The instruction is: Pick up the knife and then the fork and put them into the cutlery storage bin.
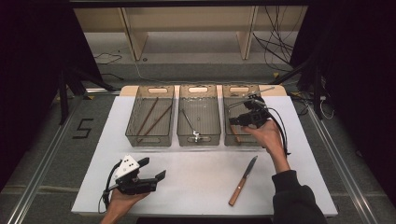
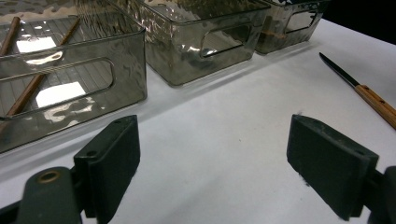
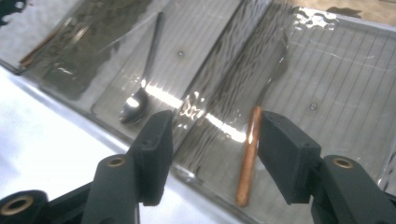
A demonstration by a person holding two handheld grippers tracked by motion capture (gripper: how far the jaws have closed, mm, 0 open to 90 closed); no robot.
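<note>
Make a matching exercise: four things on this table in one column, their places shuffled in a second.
1. chopsticks
2. spoon
3. knife
4. right gripper

a. bare on the white table
b. middle bin
c. over the right bin
d. left bin

Pairs: 1-d, 2-b, 3-a, 4-c

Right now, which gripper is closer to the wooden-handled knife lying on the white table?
Left. The left gripper sits beside the knife on the table; the right gripper hovers over the far right bin.
</note>
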